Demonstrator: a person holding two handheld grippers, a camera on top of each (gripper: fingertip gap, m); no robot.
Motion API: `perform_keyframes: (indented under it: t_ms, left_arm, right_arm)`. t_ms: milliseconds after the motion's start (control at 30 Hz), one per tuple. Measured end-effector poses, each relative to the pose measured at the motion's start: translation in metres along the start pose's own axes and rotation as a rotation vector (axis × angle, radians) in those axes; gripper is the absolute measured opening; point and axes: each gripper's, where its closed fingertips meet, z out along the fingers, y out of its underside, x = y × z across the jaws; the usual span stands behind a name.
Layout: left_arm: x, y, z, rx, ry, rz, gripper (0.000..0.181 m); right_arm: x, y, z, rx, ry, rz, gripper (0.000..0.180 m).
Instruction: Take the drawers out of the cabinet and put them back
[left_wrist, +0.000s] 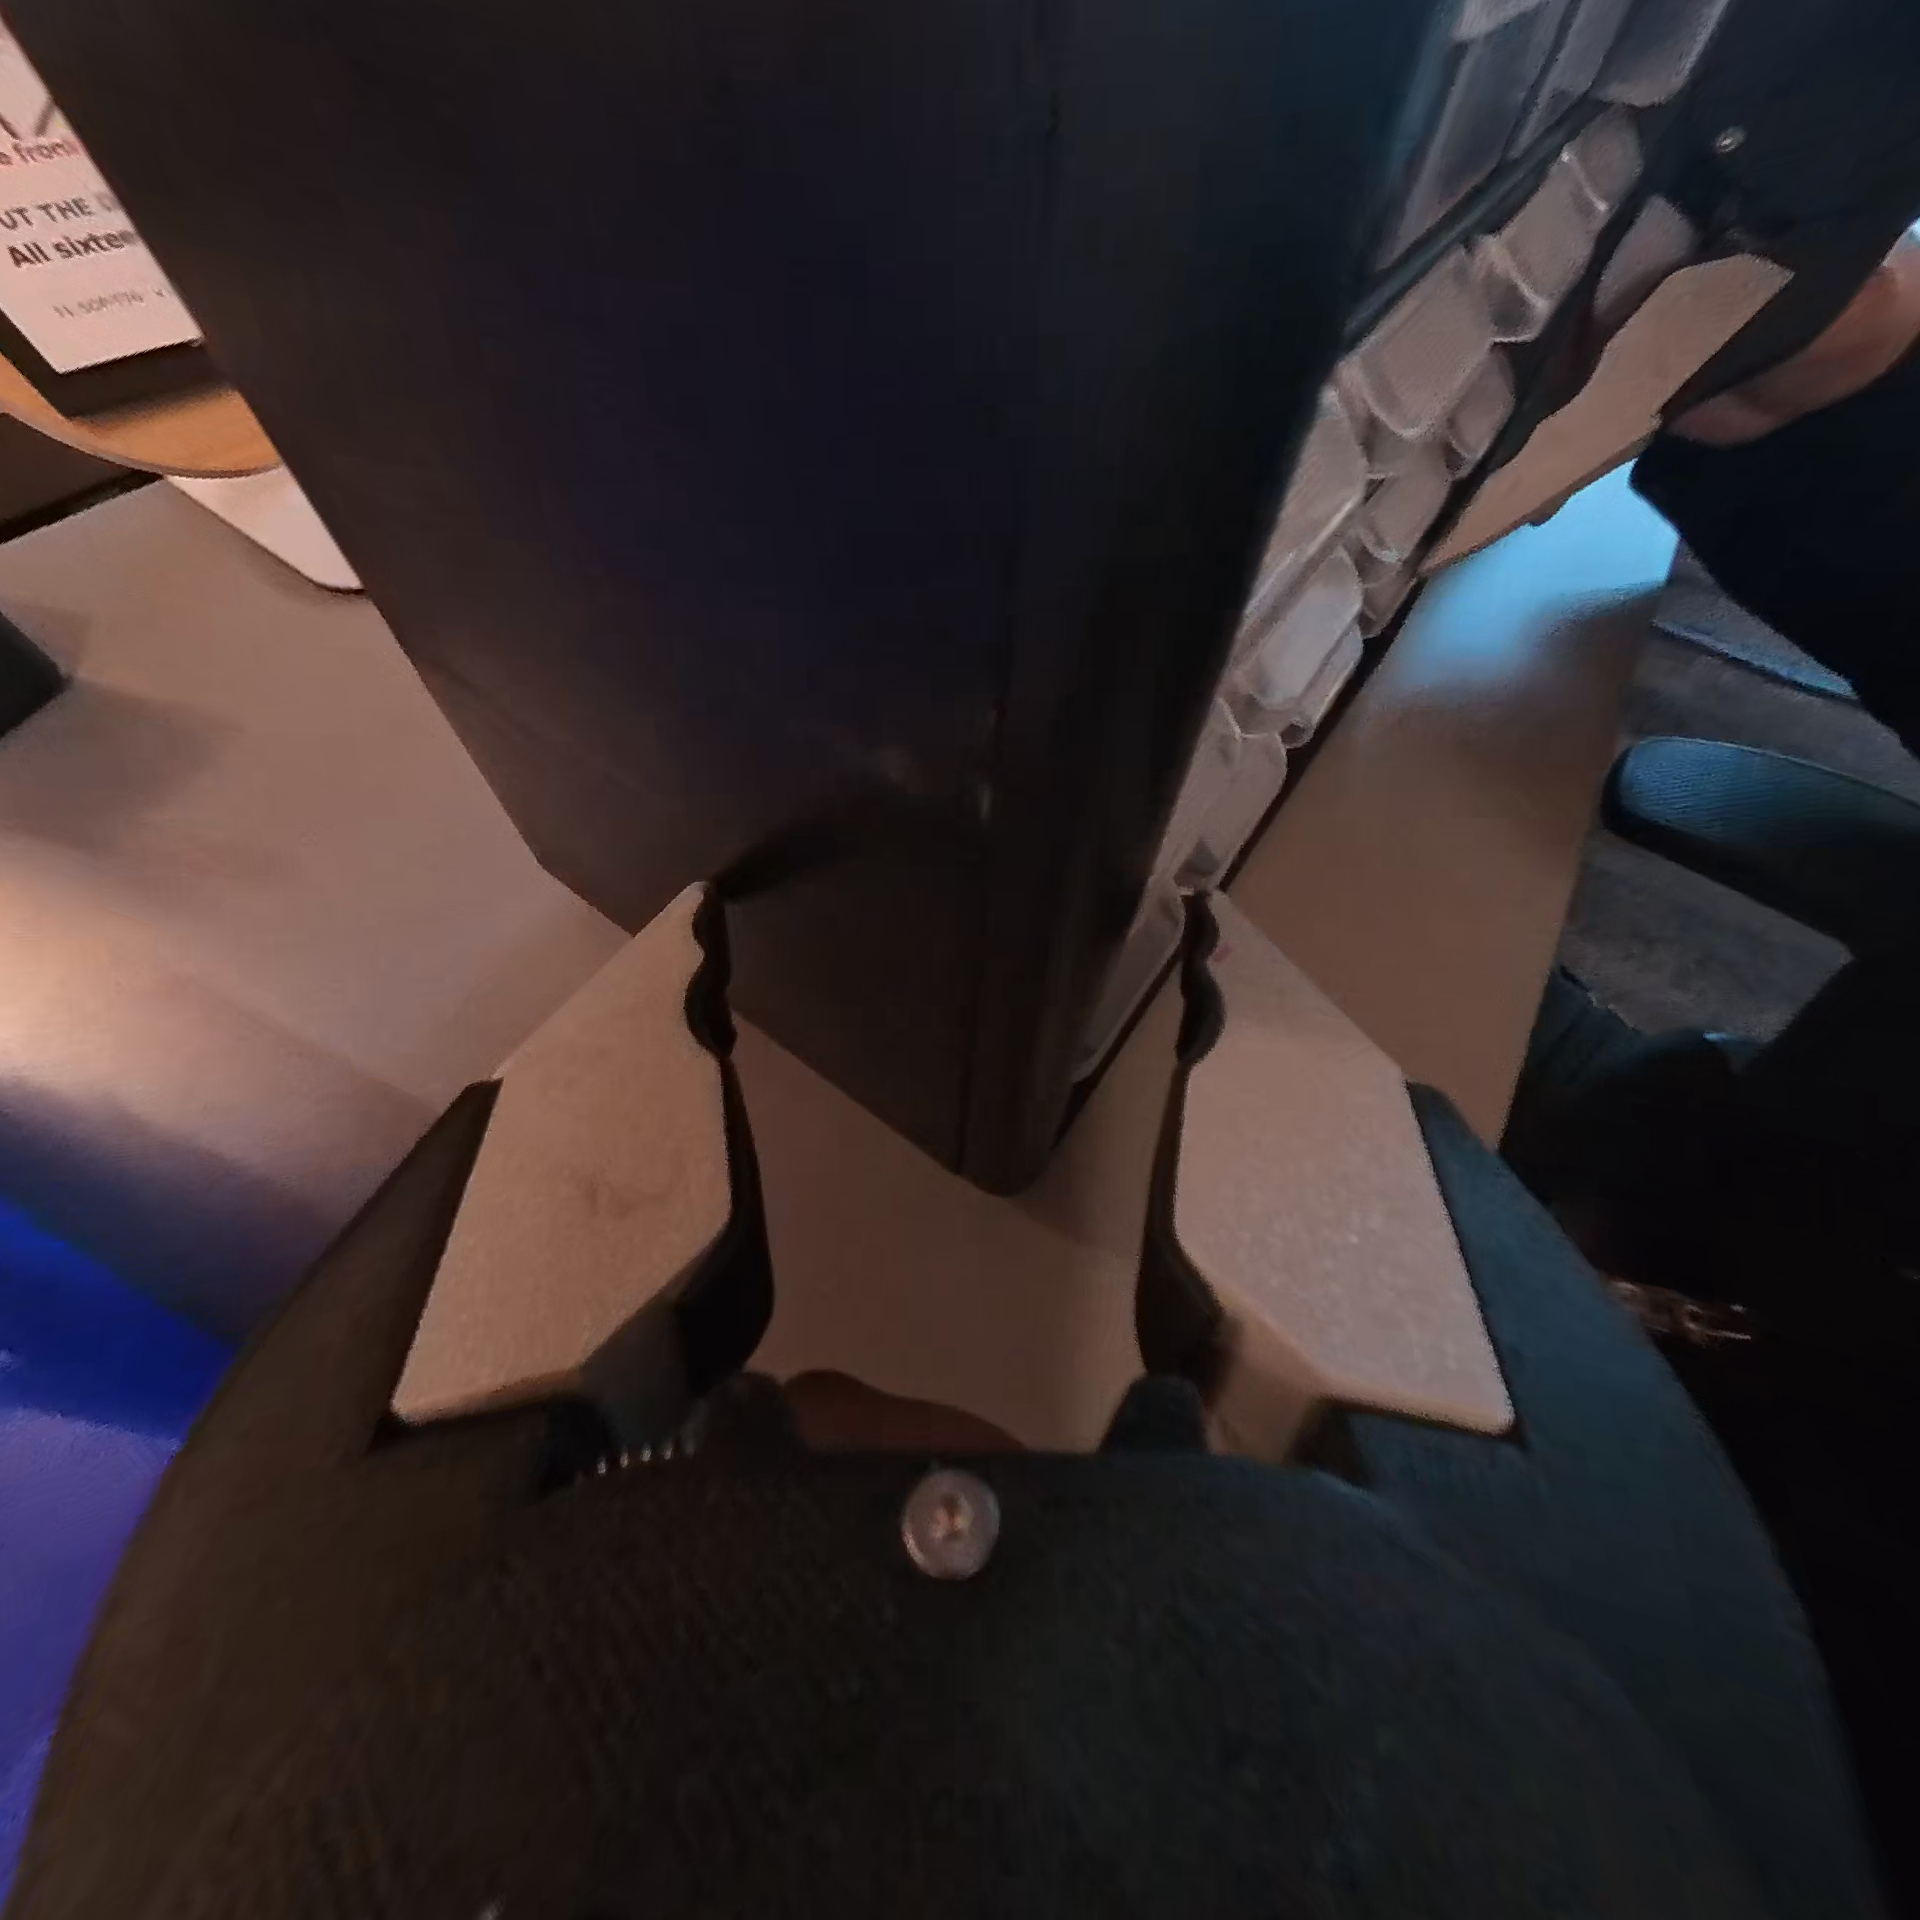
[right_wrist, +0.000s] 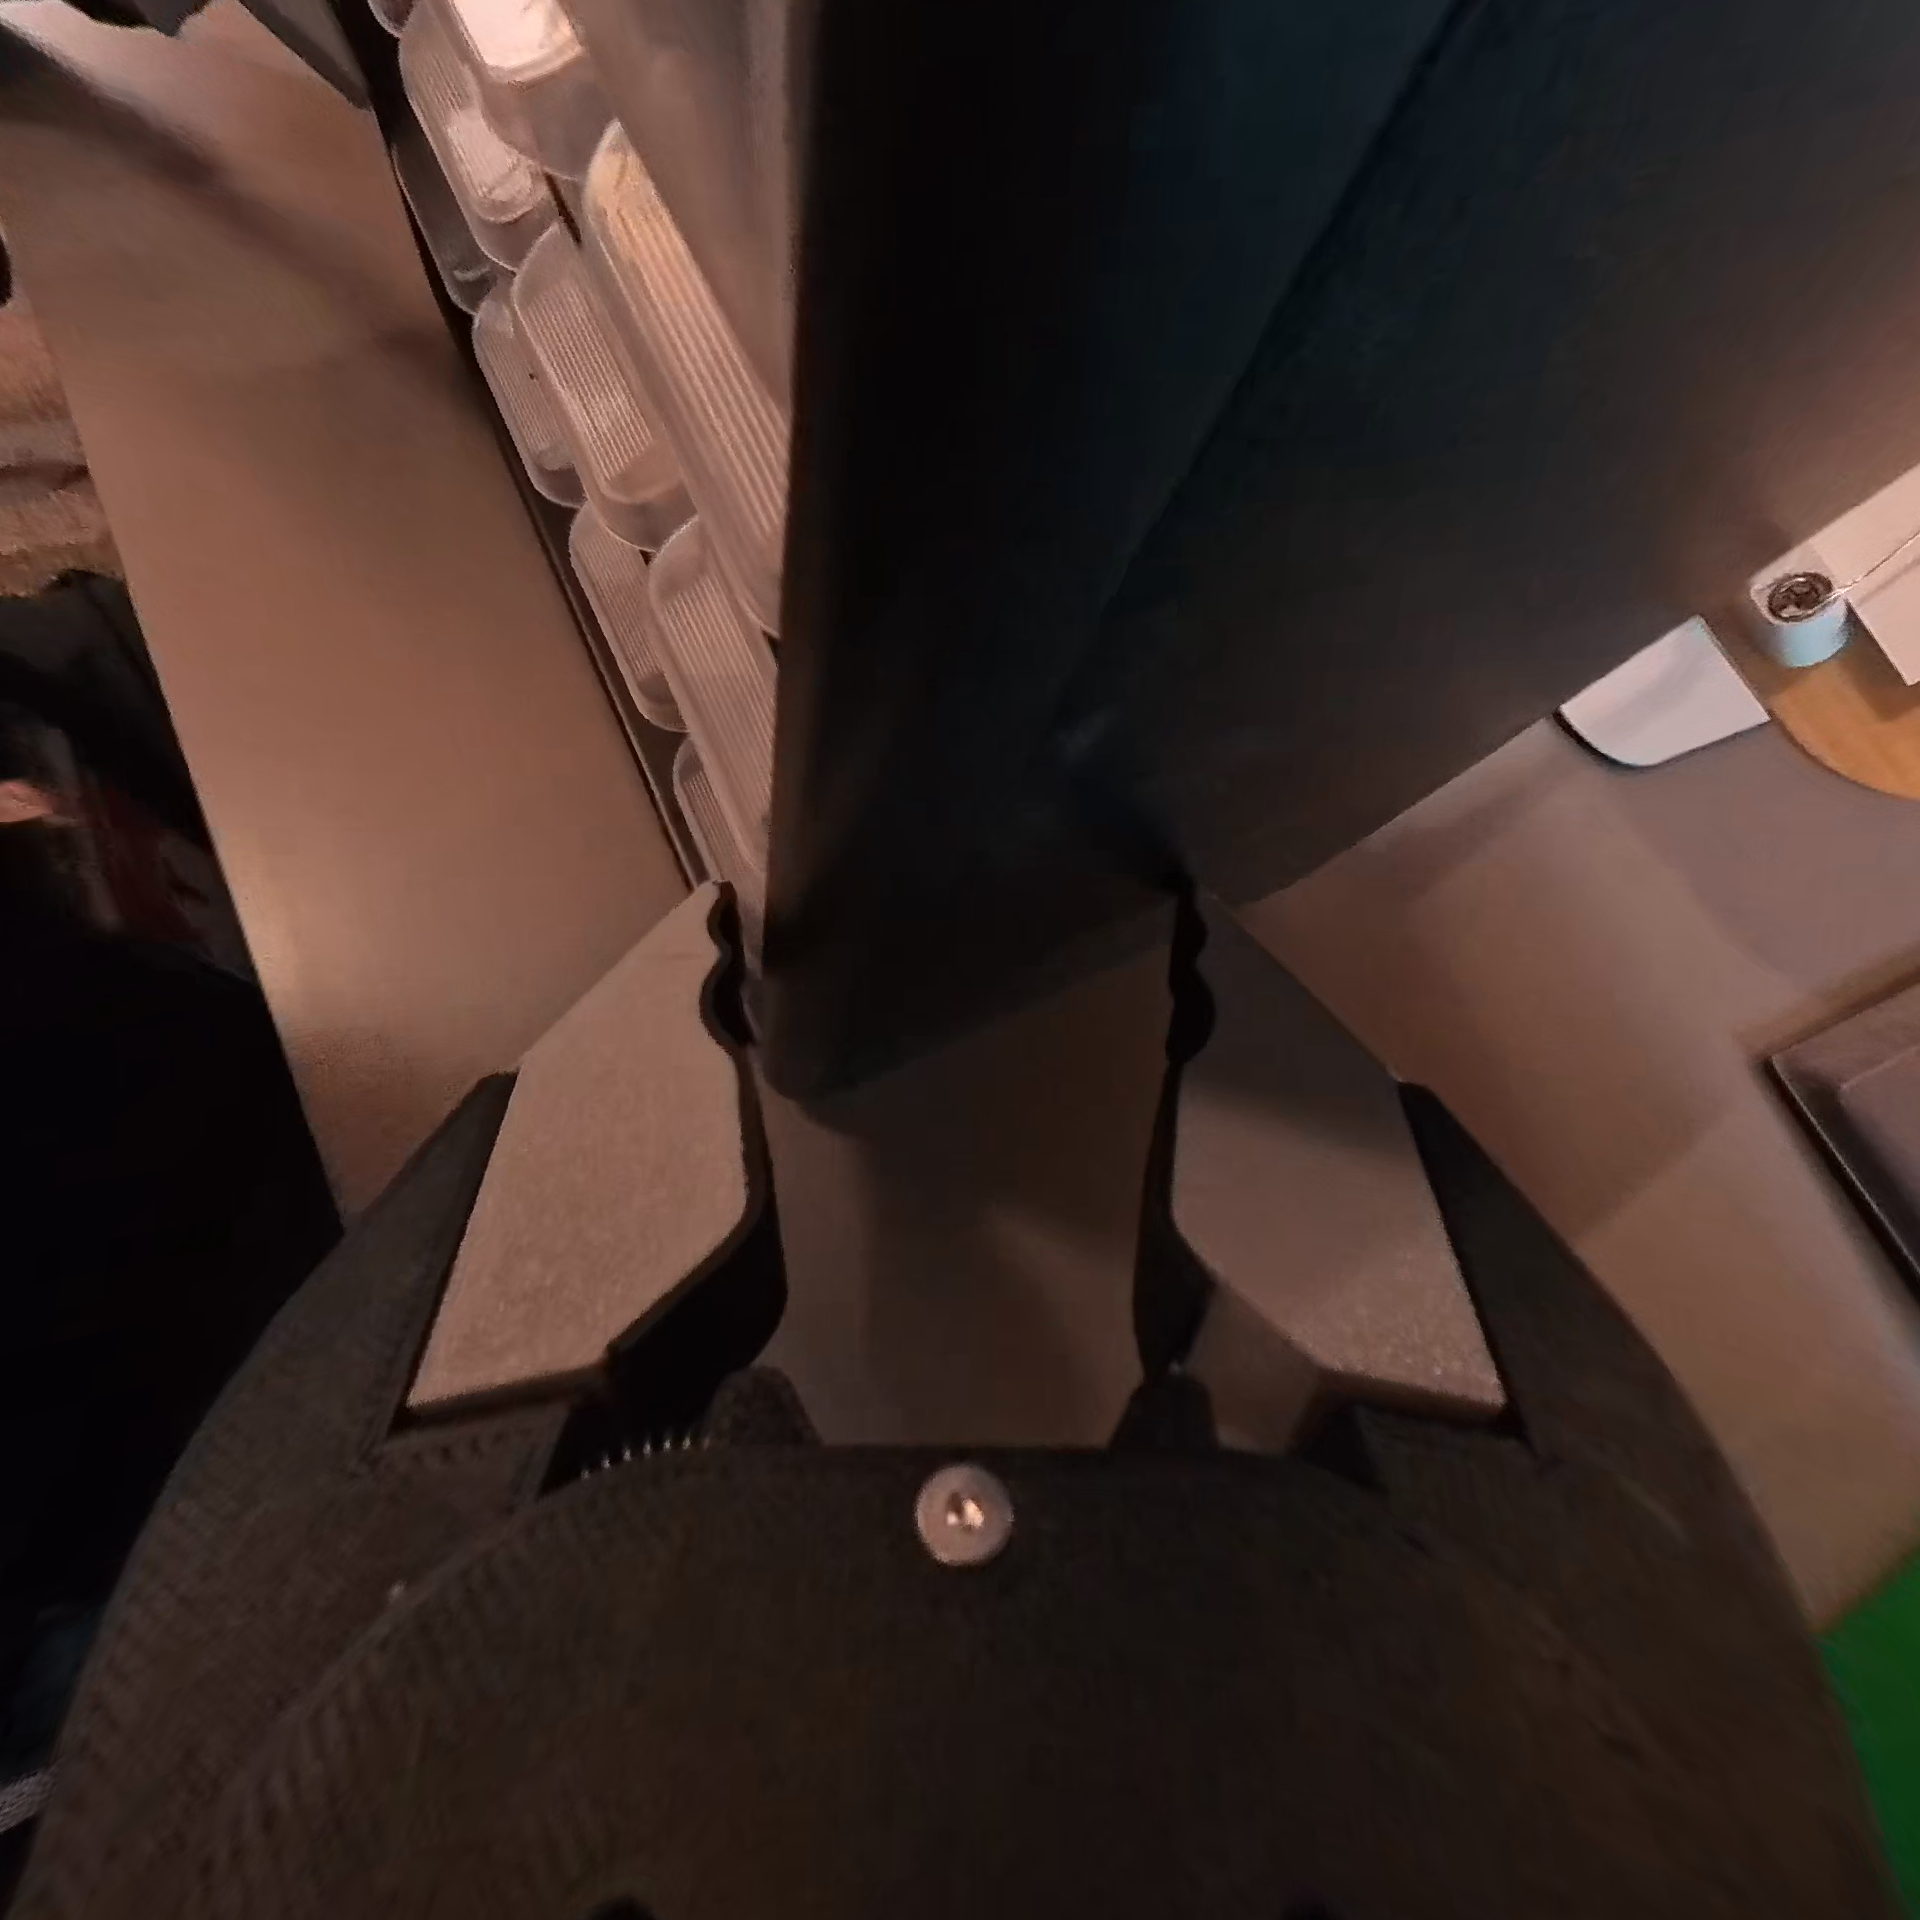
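- Left hand-held gripper (left_wrist: 951, 997): jaws narrowed on a lower corner of the black cabinet (left_wrist: 727, 416); right hand-held gripper (right_wrist: 961, 987) pinches the opposite corner likewise
- Clear drawers (left_wrist: 1382, 457) sit in the cabinet face, ahead-right of the left hand-held gripper, ahead-left of the right one
- Risk, judged: corner holds are shallow; a tilt could slip the cabinet or slide drawers out
- Counter (left_wrist: 260, 779) bare close beside the left fingers; its edge lies just right of the left hand-held gripper, so little room there
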Motion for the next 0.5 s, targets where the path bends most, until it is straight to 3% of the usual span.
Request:
perform_keyframes:
  t_ms: [500]
  left_arm:
    - [-0.0084, -0.0015, 0.0072, 0.102, 0.102, 0.026, 0.1]
  right_arm:
    - [0.0016, -0.0002, 0.0012, 0.08, -0.046, -0.031, 0.083]
